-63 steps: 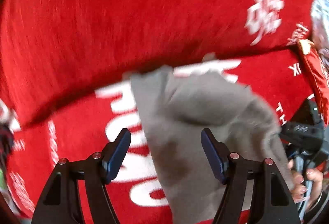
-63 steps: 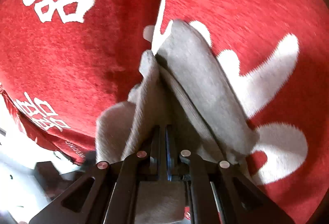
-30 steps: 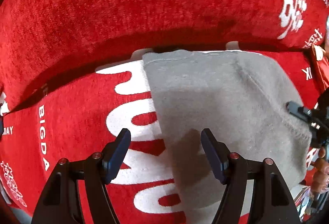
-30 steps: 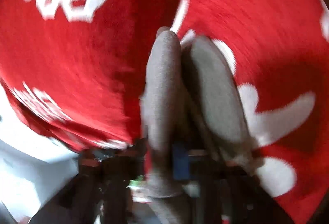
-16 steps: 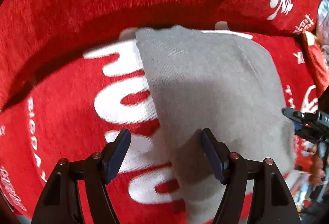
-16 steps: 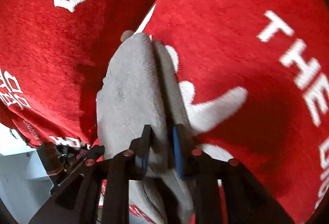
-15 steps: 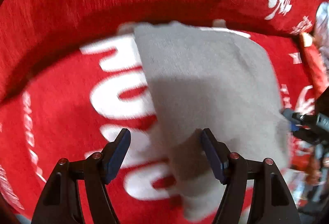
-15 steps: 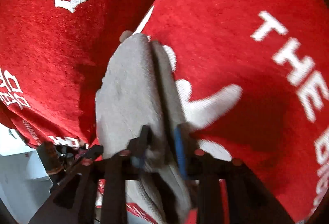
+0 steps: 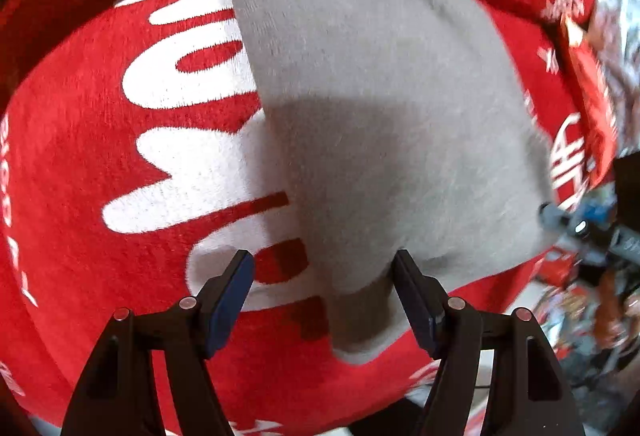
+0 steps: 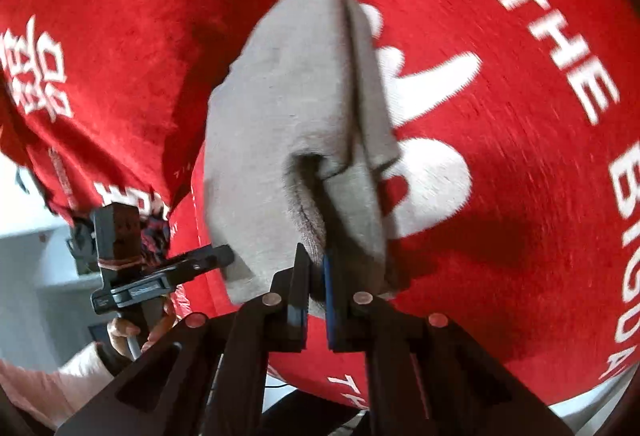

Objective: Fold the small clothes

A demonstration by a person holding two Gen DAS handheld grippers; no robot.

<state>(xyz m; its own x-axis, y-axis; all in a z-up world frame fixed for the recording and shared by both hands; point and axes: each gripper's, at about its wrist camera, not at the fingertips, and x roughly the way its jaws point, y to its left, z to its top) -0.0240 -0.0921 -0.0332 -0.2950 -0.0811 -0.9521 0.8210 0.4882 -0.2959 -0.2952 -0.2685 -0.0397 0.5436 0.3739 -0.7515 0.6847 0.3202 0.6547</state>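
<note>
- The soft grey knitted garment (image 9: 384,123), folded in layers, lies on the red plush cloth with white lettering (image 9: 80,163), its near end reaching toward the cloth's front edge.
- The left gripper (image 9: 324,300) is spread wide, its dark-blue-padded fingers (image 9: 228,300) on either side of the garment's near corner, gripping nothing.
- The right gripper (image 10: 316,288) is pressed together, pinching the garment's folded hem and holding that end raised.
</note>
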